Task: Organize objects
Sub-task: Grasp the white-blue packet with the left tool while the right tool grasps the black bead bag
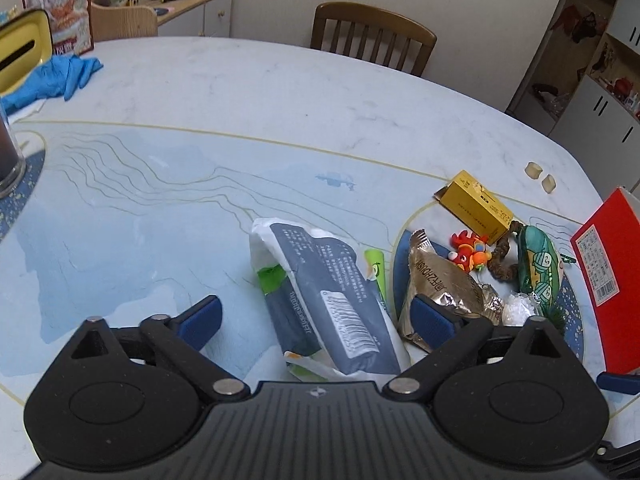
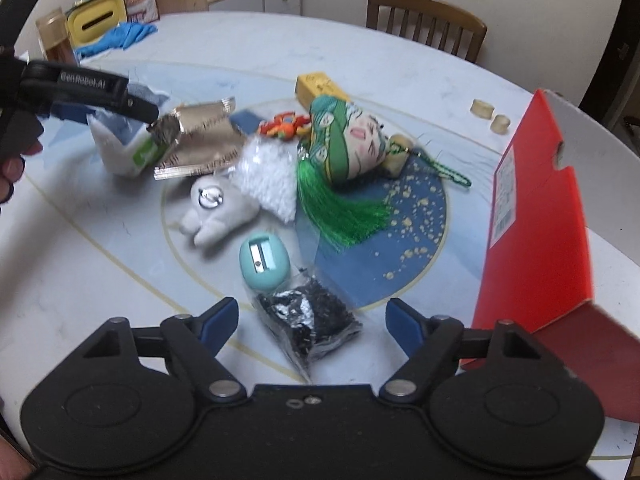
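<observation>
My left gripper [image 1: 318, 316] is open, its jaws on either side of a white and grey tissue pack [image 1: 328, 300] lying on the table. The same pack [image 2: 120, 144] shows in the right wrist view under the left gripper's arm. My right gripper [image 2: 312, 320] is open around a clear bag of black beads [image 2: 310, 320]. A teal pencil sharpener [image 2: 264, 260] lies just beyond it. A brown foil snack bag [image 1: 436, 284] [image 2: 200, 140], a green tasselled sachet [image 2: 344, 148], an orange toy [image 1: 470, 254], a grey plush [image 2: 216, 208] and a yellow box [image 1: 476, 204] lie clustered.
An open red box [image 2: 536, 208] stands at the right, also seen in the left view [image 1: 608, 248]. Blue gloves [image 1: 52, 78], a yellow tissue holder [image 1: 24, 48] and a glass [image 1: 8, 156] sit far left. Two small wooden rings [image 2: 490, 116] lie far right. A wooden chair [image 1: 372, 36] stands behind the table.
</observation>
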Demonstrator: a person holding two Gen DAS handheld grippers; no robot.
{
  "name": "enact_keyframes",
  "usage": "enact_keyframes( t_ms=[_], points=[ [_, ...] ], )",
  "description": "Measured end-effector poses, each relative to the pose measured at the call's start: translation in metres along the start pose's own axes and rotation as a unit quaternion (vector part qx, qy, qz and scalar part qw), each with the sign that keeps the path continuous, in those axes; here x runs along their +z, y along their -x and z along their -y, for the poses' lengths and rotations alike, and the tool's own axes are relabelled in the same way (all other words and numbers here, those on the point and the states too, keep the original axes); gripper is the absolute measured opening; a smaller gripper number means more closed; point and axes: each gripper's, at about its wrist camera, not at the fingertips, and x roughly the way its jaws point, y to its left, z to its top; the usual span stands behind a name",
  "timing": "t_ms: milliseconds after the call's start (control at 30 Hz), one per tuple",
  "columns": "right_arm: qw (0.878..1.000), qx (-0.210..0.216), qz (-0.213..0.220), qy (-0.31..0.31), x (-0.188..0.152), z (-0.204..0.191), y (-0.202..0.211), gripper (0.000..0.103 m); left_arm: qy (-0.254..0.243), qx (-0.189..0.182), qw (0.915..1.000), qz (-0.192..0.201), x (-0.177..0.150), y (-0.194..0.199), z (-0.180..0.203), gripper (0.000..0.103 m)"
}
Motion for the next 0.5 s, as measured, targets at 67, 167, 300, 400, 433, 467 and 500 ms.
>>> enact_keyframes(
  t_ms=[67,167,300,400,433,467,500],
  points=[
    [1.000,0.001,-0.001,0.004,0.0008,-0.0011,-0.0022,0.078,0.012,-0.016,0.9998,-0.007,0.0015,-0.0008,-0.0045,0.089],
    [1.000,0.000,-0.005,0.005,0.0020,-0.0019,-0.0057,0.073,0.018,-0.028,0.9993,-0.016,0.0023,-0.0020,-0.0078,0.066],
    [1.000,-0.005,-0.006,0.008,0.0028,-0.0044,-0.0064,0.067,0.023,-0.045,0.9984,-0.025,0.0020,-0.0025,-0.0107,0.052],
    [1.000,-0.011,-0.005,0.008,0.0031,-0.0060,-0.0045,0.060,0.016,-0.043,0.9986,-0.026,0.0030,-0.0002,-0.0091,0.041],
    [1.000,-0.013,-0.005,0.008,0.0033,-0.0063,-0.0037,0.056,0.011,-0.042,0.9987,-0.026,0.0033,0.0004,-0.0081,0.039],
    [1.000,-0.015,-0.003,0.008,0.0033,-0.0066,-0.0022,0.053,0.006,-0.042,0.9988,-0.026,0.0034,0.0012,-0.0071,0.037],
    [1.000,-0.017,-0.002,0.009,0.0032,-0.0070,-0.0006,0.052,0.003,-0.042,0.9988,-0.026,0.0034,0.0024,-0.0066,0.037]
  ],
)
